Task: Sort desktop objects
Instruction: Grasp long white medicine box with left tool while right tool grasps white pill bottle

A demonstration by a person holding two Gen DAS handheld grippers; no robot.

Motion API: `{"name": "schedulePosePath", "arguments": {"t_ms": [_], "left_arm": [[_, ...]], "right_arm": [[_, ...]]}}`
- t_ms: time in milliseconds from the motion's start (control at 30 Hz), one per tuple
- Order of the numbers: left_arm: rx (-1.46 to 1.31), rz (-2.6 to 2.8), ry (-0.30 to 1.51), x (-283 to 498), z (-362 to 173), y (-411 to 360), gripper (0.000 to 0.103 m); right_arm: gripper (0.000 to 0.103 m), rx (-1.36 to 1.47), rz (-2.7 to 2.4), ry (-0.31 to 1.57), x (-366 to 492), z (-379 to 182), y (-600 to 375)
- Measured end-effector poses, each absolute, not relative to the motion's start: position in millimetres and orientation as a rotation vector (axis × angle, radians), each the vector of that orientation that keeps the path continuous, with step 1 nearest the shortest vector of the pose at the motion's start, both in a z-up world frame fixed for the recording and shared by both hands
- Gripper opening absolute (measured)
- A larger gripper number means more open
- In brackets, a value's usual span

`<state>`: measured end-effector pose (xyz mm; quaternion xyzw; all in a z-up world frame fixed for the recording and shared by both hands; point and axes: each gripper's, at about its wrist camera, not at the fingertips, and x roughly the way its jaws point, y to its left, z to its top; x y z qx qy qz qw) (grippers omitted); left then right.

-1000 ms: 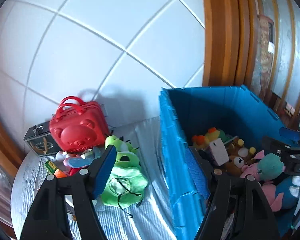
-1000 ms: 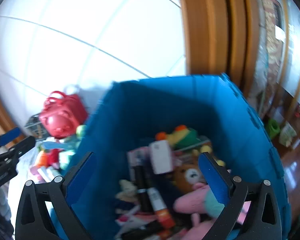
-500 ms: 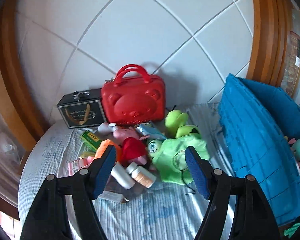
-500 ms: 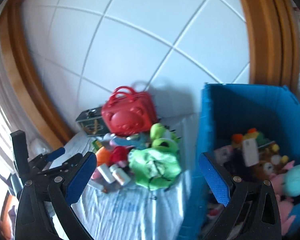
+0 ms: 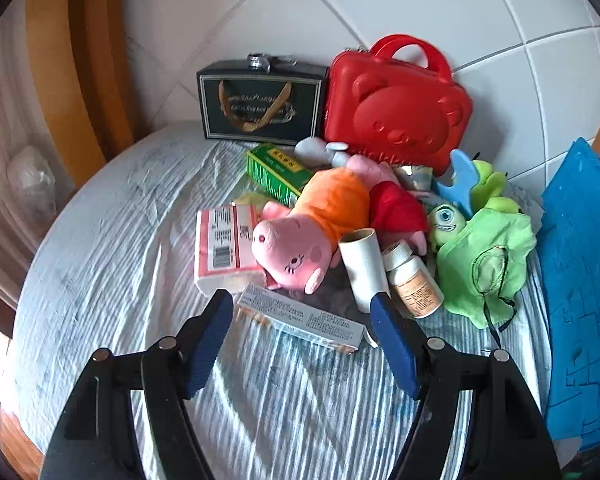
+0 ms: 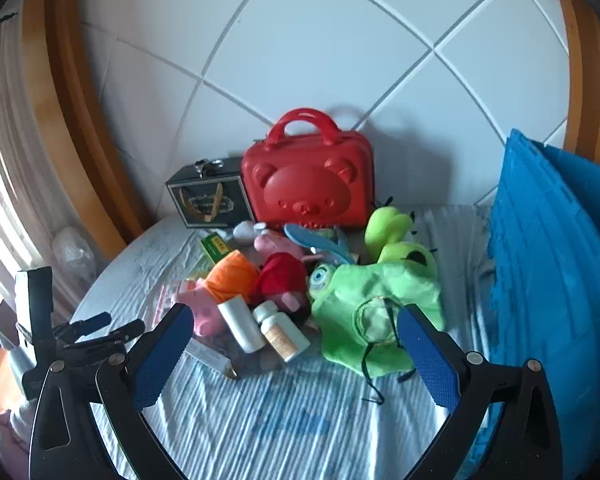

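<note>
A pile of objects lies on the striped cloth: a pink pig plush in orange (image 5: 300, 236), a white tube (image 5: 364, 264), a pill bottle (image 5: 412, 280), a long white box (image 5: 300, 322), a pink tissue pack (image 5: 224, 248), a green box (image 5: 278, 172) and a green plush (image 5: 484, 256). My left gripper (image 5: 302, 322) is open and empty, just in front of the long white box. My right gripper (image 6: 290, 340) is open and empty, in front of the pill bottle (image 6: 282, 332) and green plush (image 6: 376, 304).
A red bear case (image 5: 396, 108) and a dark tin box (image 5: 260, 104) stand against the tiled wall. The blue bin's wall (image 5: 580, 280) rises at the right, also in the right wrist view (image 6: 552, 272). The left gripper (image 6: 80, 332) shows at the right view's left edge.
Both grippers have swung left, away from the blue bin, and now face the pile on the cloth. The left gripper has come lower and closer to the pile.
</note>
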<state>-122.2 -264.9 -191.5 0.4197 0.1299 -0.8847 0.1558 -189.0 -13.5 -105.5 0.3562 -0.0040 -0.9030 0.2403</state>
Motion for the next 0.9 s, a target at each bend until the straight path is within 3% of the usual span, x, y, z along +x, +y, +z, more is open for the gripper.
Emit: {"name": "schedulePosePath", "arguments": {"t_ms": [233, 533, 567, 733, 833, 900], "left_arm": [[1.315, -2.332, 0.589, -156, -281, -259, 0.071], [1.305, -2.219, 0.745, -193, -325, -260, 0.072], [1.308, -2.205, 0.733, -197, -328, -261, 0.078], [1.408, -2.19, 0.653, -207, -351, -261, 0.079], [1.459, -2.263, 0.54, -197, -349, -255, 0.075], [1.477, -2.292, 0.477, -184, -348, -256, 0.067]], "right_arm": [[0.103, 1.182, -2.341, 0.049, -222, -207, -39], [0.103, 1.279, -2.251, 0.106, -267, -280, -64], [0.103, 1.284, -2.247, 0.107, -271, -283, -67], [0.103, 1.316, -2.212, 0.113, -284, -301, -82], [0.103, 1.301, -2.19, 0.141, -285, -304, -91], [0.103, 1.291, -2.18, 0.175, -283, -305, -97]]}}
